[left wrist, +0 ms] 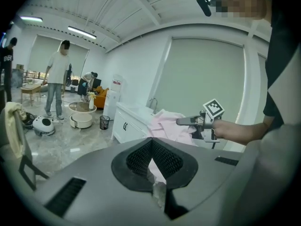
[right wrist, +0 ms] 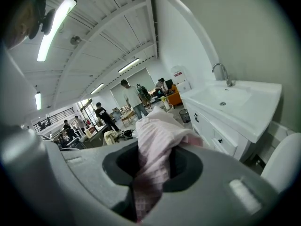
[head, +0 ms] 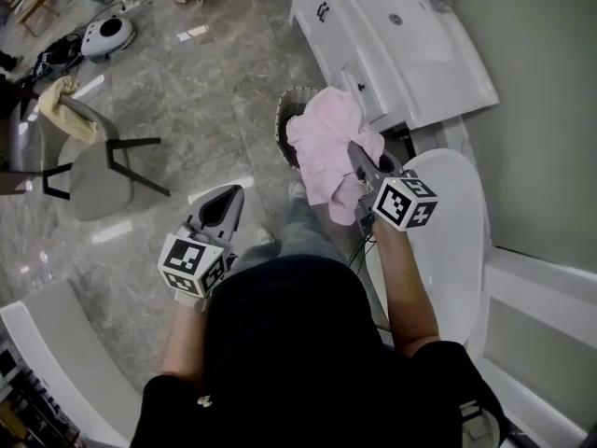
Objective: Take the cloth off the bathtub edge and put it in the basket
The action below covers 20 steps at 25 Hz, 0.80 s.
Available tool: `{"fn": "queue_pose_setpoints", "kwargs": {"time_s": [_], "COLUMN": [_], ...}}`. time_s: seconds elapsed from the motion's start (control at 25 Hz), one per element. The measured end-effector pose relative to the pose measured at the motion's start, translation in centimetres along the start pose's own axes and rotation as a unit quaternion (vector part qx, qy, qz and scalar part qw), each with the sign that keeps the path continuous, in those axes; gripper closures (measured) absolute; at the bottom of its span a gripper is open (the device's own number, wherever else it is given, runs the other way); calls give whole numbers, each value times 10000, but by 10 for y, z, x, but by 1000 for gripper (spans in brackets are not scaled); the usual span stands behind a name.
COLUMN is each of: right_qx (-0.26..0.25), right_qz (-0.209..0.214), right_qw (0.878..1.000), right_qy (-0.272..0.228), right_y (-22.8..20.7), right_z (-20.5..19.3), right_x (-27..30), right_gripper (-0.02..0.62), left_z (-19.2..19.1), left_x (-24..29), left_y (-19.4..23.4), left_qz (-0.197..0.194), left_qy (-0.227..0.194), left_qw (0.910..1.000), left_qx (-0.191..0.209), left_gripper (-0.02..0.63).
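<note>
- Grey marbled floor [head: 196, 101] runs through a bright, white-walled washroom; people stand far off in the open hall behind it.
- White vanity [head: 448, 73], at 1 o'clock in the head view, with a sink and tap in its top and dark handles on its doors.
- White rounded fixture [head: 452, 241], at 3 o'clock, just beside the person's right forearm; I cannot tell what it is.
- Basket [head: 280, 119], dark woven rim, on the floor at 12 o'clock against the vanity's near corner; most of it is hidden behind the cloth.
- Cloth [head: 326, 147], pale pink with fine stripes, bunched and hanging in the air above and in front of the basket, clear of any edge.
- Right gripper [head: 359, 161], jaws closed narrowly on a fold of the cloth; its own view shows the fabric pinched between the black pads and spilling out over them.
- Left gripper [head: 231, 196], at 8 o'clock of the cloth and well apart from it; jaws together, nothing between them.
- Grey chair [head: 93, 180], at 9 o'clock, with a yellow rag [head: 58, 105] draped on its back.
</note>
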State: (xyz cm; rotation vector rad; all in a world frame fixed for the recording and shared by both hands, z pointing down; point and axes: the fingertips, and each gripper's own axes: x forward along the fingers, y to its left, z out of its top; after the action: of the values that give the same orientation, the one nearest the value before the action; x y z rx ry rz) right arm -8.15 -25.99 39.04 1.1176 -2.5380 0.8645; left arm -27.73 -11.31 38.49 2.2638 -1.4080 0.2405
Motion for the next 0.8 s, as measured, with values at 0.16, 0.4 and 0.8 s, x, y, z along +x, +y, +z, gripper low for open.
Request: {"fn": "queue_pose_setpoints", "kwargs": {"time_s": [0.16,0.4,0.8], "right_qx": [3,22,-19], "right_qz": [122,312,502], "right_qw": [9997,9980,9914], "right_qy": [208,554,1207], "right_y": [-20,-54,-100], "right_z": [7,8,-24], "right_x": [36,87,172], "right_gripper": [498,497,497], "left_z": [10,14,13], "left_x": [22,57,92], "left_y": [21,38,59], "left_qz": [278,537,897], "left_qy": [5,129,384], "left_qw": [9994,9978,9931], "left_qx": [-216,-375,-643], "left_gripper": [594,594,594]}}
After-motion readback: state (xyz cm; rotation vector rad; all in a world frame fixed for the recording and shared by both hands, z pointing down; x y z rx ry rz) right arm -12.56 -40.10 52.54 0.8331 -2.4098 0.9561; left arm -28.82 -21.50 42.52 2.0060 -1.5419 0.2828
